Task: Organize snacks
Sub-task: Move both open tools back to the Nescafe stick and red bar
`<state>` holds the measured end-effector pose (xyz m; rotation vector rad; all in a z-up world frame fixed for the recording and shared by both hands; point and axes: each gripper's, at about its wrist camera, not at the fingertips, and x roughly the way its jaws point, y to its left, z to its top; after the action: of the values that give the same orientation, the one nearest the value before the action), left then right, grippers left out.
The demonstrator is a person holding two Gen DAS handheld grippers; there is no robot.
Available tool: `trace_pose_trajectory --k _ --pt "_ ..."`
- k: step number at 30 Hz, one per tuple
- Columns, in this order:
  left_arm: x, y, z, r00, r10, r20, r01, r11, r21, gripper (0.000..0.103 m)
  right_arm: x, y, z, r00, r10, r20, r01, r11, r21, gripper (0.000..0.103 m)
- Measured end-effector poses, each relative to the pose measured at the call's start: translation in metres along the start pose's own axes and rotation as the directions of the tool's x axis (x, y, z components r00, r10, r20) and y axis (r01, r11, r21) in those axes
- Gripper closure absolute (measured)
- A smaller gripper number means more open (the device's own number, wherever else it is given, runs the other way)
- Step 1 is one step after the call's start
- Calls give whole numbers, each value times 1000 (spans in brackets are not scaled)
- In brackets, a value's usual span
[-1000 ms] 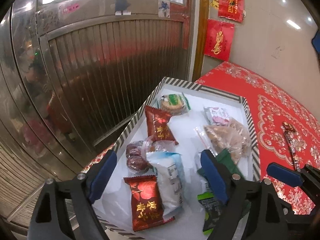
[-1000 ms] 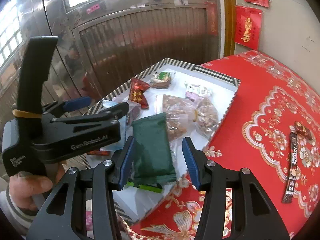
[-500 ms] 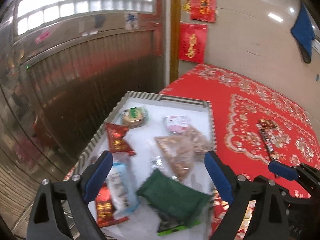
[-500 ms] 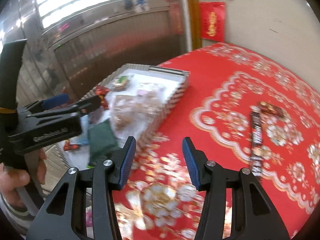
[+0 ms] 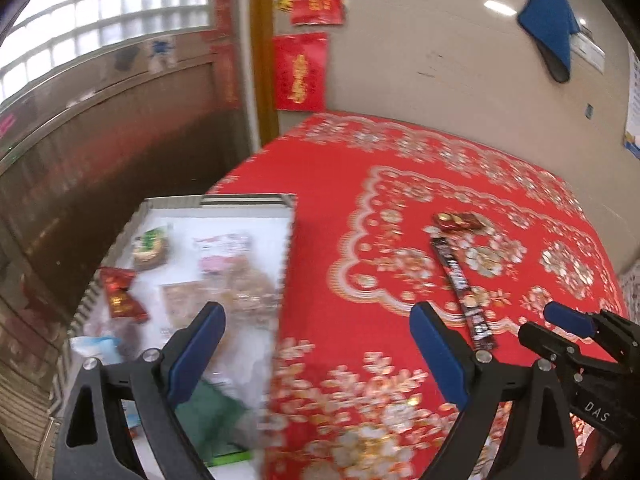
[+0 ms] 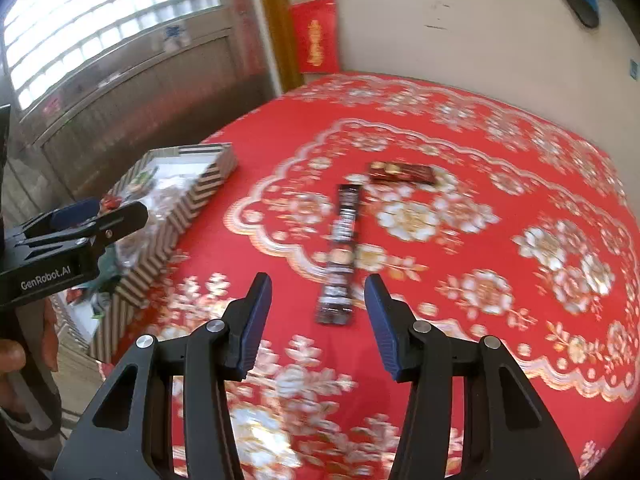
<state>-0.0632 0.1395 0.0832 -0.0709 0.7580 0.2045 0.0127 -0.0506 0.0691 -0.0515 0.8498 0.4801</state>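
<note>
A striped box [image 5: 286, 240] with a white inside holds several snacks: a red candy packet [image 5: 120, 296], a green packet [image 5: 212, 412], a round cookie pack [image 5: 150, 246] and a clear bag of brown snacks [image 5: 244, 296]. On the red cloth lie a long dark stick packet [image 6: 342, 248] and a small red-brown packet [image 6: 402, 173]. My right gripper [image 6: 317, 284] hangs open and empty over the cloth, just short of the stick packet's near end. My left gripper [image 5: 316, 320] stands wide open and empty above the box's right edge.
The red cloth with gold flowers [image 6: 480, 220] covers the whole table. The box [image 6: 192, 200] sits at its left edge, beside a metal shutter door [image 5: 100, 152]. A cream wall with red paper hangings [image 5: 300, 72] stands behind. A hand [image 6: 12, 356] holds the left gripper's handle.
Both grippers have swung right, from over the box's snacks to the red cloth. The left jaws stand a little wider. The stick packet now lies straight ahead of the right gripper.
</note>
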Motion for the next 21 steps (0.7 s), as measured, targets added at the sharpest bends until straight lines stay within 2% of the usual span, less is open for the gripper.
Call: trace_pose_trajectory --k 13,21 --pt "30 -64 7 996 -57 -62 61 996 72 8 -7 -51 -3 999 -52 3 51 996 71 55" --pt "60 -93 12 984 -101 -146 110 992 58 8 -4 -67 -4 998 -55 -9 55 994 94 55"
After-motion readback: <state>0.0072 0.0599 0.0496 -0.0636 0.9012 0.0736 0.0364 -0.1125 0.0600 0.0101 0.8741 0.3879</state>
